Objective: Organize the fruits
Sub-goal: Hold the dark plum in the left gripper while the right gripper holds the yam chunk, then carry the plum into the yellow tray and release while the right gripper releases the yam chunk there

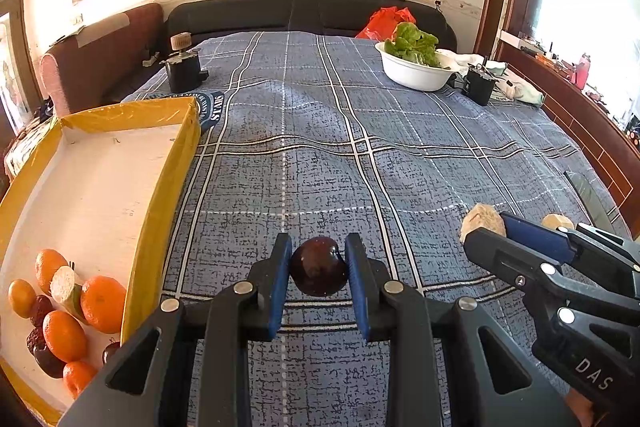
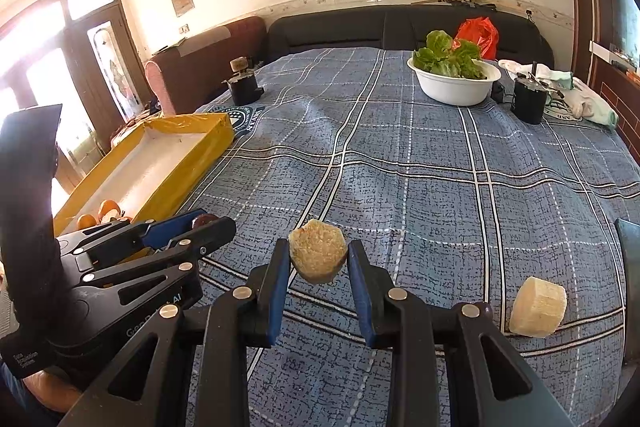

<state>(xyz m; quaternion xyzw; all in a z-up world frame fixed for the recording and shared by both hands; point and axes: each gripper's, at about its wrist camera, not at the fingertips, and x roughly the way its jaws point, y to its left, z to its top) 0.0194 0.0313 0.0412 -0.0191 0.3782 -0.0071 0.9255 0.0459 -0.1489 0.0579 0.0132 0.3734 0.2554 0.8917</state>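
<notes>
Two grippers are loaded: the left gripper [image 1: 319,265] clenches a dark plum [image 1: 319,265], the right gripper [image 2: 319,261] pinches a tan chunk [image 2: 318,256], both just above the plaid sheet [image 1: 400,155]. To my eye the next job is carrying each across to the yellow tray [image 1: 168,195] at the left, where oranges [image 1: 103,303] already sit. Keep the squeeze steady, clear the tray's wall, and set down in the bare part. Another pale chunk [image 2: 538,307] waits on the sheet. Farther back stand a bowl [image 1: 416,73] of greens and a red bag [image 1: 386,21].
</notes>
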